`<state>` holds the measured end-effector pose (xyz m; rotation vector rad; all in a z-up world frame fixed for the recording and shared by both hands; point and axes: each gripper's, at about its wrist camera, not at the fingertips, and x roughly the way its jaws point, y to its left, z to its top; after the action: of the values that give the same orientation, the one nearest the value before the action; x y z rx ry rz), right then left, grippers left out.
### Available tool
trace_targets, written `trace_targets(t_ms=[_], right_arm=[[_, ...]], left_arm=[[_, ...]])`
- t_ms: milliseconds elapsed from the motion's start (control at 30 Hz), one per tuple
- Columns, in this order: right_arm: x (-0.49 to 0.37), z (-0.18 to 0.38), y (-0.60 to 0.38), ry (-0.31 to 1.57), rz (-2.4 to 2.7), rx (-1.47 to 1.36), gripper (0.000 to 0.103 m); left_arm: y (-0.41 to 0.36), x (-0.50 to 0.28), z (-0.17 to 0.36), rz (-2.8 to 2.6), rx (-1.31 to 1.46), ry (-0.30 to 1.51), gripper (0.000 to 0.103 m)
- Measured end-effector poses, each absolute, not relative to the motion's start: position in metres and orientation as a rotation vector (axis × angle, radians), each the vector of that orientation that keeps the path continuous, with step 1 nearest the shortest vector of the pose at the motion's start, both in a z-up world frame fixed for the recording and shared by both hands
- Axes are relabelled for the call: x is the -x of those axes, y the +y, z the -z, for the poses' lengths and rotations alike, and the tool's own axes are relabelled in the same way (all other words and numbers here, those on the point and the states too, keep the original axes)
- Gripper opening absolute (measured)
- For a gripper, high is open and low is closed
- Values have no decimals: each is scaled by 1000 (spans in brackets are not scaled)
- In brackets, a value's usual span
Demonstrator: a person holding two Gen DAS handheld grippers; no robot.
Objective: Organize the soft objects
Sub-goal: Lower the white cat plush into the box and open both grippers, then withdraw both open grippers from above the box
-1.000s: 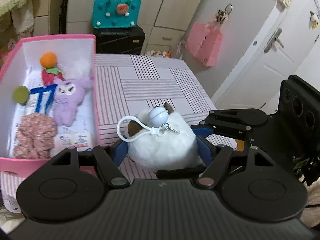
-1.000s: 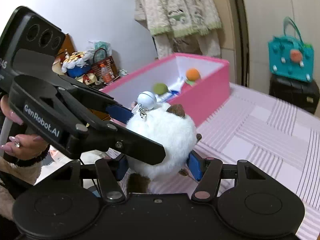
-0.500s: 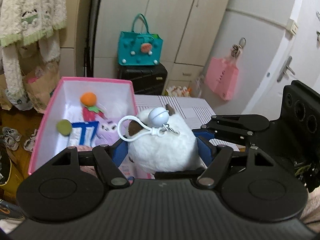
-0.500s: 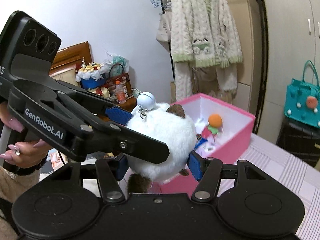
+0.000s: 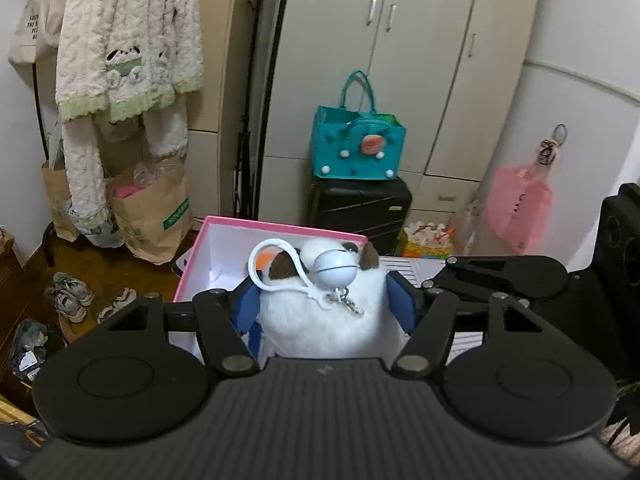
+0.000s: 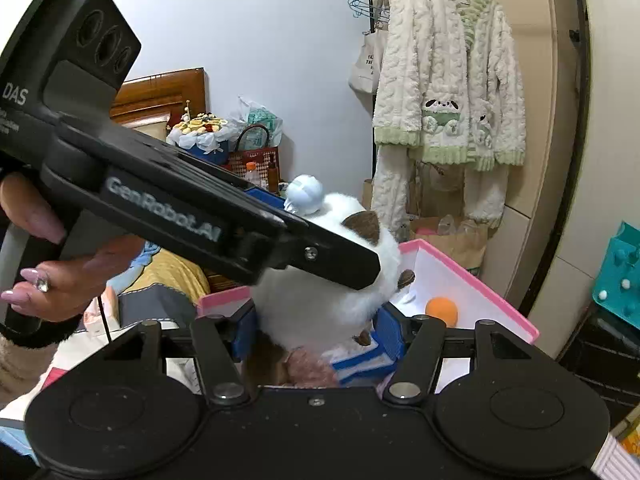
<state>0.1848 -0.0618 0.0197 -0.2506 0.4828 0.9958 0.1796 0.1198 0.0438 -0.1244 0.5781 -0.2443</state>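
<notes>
A round white plush toy (image 5: pixel 320 320) with brown ears, a pale blue ball and a white loop is squeezed by both grippers. My left gripper (image 5: pixel 326 308) is shut on its sides. My right gripper (image 6: pixel 316 326) is shut on the same plush toy (image 6: pixel 320 300) from another side. The toy hangs above the open pink box (image 5: pixel 208 248). In the right wrist view the pink box (image 6: pixel 496 292) holds an orange ball toy (image 6: pixel 441 310), a blue-and-white striped toy (image 6: pixel 360 360) and a pink fuzzy toy (image 6: pixel 308 368).
A striped tablecloth (image 5: pixel 416 270) lies right of the box. Behind stand a black suitcase (image 5: pixel 360 212) with a teal bag (image 5: pixel 358 152). A fluffy cream robe (image 5: pixel 128 40) hangs at left over paper bags (image 5: pixel 156 208). Shoes (image 5: pixel 72 298) lie on the floor.
Both grippers lifted the white plush toy off the striped table and carried it left, over the pink box. The grip on it stayed the same.
</notes>
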Motion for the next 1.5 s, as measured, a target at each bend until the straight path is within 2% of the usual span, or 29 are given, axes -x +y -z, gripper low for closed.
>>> trace_targets(t_ms=[467,733,867,1000,1200,1500], right_arm=[[-249,26,-15,502,-981,469,63],[-267,35,1,557,-944,531,63],[-271,36,4,572,-924,520,63],[-276,35,1,580,-906,475,68],[-272,28,-19,586,-851,376,69],[-224,10,-73,596,-840,227,69]], left_arm=[[139,-251,0,161,103,671,60],[134,-262,8,125,71,665,59],[135,-263,9,110,74,648,59],[142,-261,8,94,119,632,59],[141,-237,3,108,88,624,59],[128,-189,-7,96,11,648,62]])
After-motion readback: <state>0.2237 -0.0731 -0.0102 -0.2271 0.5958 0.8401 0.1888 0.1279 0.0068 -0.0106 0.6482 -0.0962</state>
